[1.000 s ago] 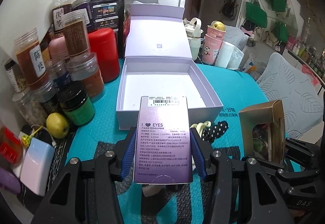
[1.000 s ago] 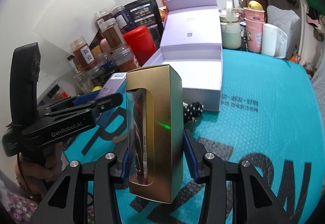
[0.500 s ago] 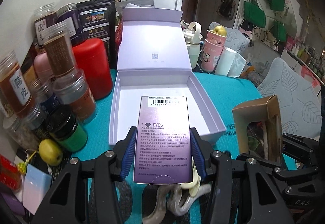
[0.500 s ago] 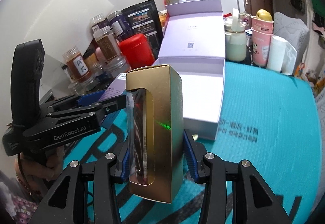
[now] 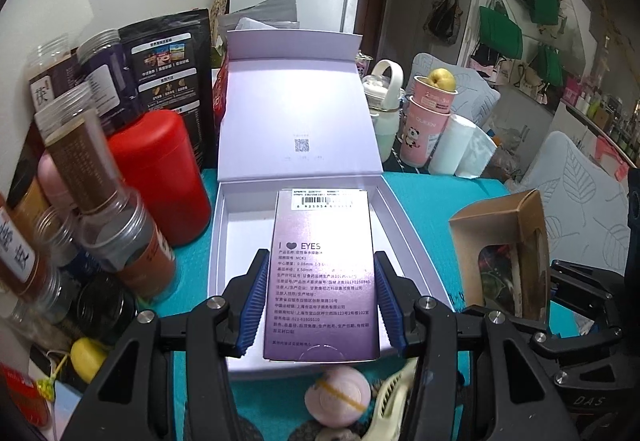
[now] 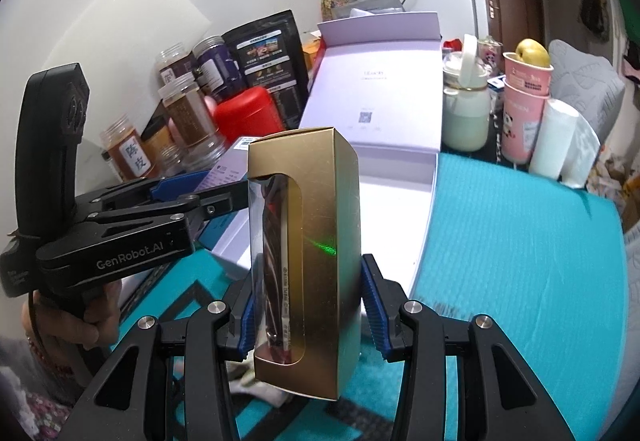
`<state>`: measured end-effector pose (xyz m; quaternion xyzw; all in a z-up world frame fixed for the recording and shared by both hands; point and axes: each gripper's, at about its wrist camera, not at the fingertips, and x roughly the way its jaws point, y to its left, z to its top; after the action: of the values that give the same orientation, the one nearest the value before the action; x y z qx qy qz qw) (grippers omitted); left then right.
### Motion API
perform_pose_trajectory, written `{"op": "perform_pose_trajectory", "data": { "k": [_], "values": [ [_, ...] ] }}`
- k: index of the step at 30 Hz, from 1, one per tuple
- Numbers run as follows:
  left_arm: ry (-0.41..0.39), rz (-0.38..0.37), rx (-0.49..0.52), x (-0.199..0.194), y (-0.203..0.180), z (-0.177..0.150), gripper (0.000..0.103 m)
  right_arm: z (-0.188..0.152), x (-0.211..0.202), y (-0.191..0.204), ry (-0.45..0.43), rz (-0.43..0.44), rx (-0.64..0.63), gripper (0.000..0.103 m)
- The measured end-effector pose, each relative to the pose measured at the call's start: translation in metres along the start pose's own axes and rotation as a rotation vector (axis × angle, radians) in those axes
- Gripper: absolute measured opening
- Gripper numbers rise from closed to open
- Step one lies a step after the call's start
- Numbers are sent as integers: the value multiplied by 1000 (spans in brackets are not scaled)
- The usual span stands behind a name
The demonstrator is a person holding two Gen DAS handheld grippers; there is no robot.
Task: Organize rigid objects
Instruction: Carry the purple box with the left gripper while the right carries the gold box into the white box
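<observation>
Clamping a purple box [image 5: 322,273] between its blue pads [image 5: 256,301], the left gripper [image 5: 320,305] holds it flat over the open white box [image 5: 218,241], printed side up, barcode end pointing away toward the raised lid [image 5: 296,113]; whether the purple box touches the tray floor cannot be told; from the right wrist view the same gripper [image 6: 200,197] reaches in from the left, its fingers over the near left corner of the white box [image 6: 400,209], a hand [image 6: 76,321] gripping its handle below.

The right gripper [image 6: 308,315] is clenched on a gold carton [image 6: 320,241], held upright, its clear window facing left with something dark and red inside; a green light spot sits on its front face; in the left wrist view this gold carton [image 5: 504,249] stands just right of the white box, above the teal mat [image 5: 420,201].

Left of the white box stand a red canister [image 5: 160,177], several clear jars [image 5: 104,209] and a black pouch [image 5: 168,65]; behind the lid's right side are a white bottle [image 5: 382,109], stacked pink cups [image 5: 430,121] with a yellow fruit [image 5: 442,79] on top, and a white roll [image 5: 452,145]; at the near edge, under the left gripper, lie a pink round thing [image 5: 338,397] and a cream clip [image 5: 396,393].
</observation>
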<state>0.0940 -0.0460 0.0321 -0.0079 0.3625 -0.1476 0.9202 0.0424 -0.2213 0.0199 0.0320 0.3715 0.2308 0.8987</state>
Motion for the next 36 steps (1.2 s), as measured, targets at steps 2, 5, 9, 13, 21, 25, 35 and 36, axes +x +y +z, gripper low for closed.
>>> {"op": "perform_pose_trajectory", "data": {
  "k": [2, 5, 9, 13, 21, 25, 35, 36],
  "values": [
    [6, -2, -2, 8, 3, 8, 50, 7, 4, -4, -3, -2, -7, 44],
    [15, -11, -9, 18, 7, 17, 50, 18, 13, -9, -9, -1, -22, 44],
    [28, -33, -21, 28, 12, 29, 50, 31, 23, -16, -12, 17, -21, 44],
    [10, -16, -2, 31, 14, 42, 50, 48, 34, -20, -4, 24, -32, 44],
    [29, 18, 11, 57, 25, 58, 50, 67, 57, -31, 19, 23, -46, 44],
    [56, 44, 17, 73, 29, 59, 50, 71, 73, -39, 38, 17, -37, 44],
    [175, 35, 12, 121, 33, 47, 50, 68, 117, -60, 126, -5, -9, 44],
    [182, 30, 9, 124, 34, 46, 50, 67, 120, -61, 134, -7, -8, 44]
  ]
}}
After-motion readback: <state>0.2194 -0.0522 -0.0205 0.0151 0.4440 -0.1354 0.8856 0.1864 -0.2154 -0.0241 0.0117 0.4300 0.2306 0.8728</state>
